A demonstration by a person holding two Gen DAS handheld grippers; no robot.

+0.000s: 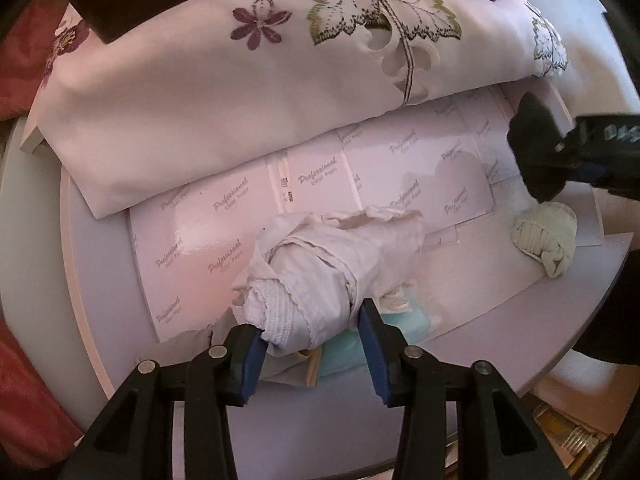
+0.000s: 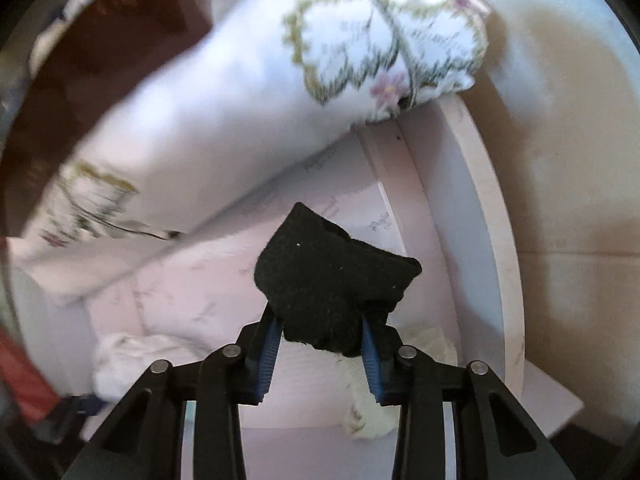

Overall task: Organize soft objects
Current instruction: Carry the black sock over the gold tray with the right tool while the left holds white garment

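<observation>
My left gripper (image 1: 314, 326) is shut on a rolled white cloth bundle (image 1: 328, 268), which hangs over the paper-lined drawer bottom (image 1: 200, 216). Under the bundle lie a light blue cloth (image 1: 344, 346) and a beige piece. A cream rolled sock (image 1: 546, 236) rests at the drawer's right. My right gripper (image 2: 318, 342) is shut on a black sock bundle (image 2: 332, 280), held above the drawer; in the left wrist view that black sock bundle (image 1: 534, 148) hangs above the cream sock. In the right wrist view the cream sock (image 2: 372, 408) lies below the gripper and the white bundle (image 2: 132, 360) at lower left.
A folded white cloth with embroidered flowers and leaves (image 1: 248, 92) fills the back of the drawer. The drawer's pale rim (image 2: 500, 240) curves along the right. Red fabric (image 1: 24, 60) lies outside at the left. A dark wooden edge (image 1: 120, 4) overhangs the back.
</observation>
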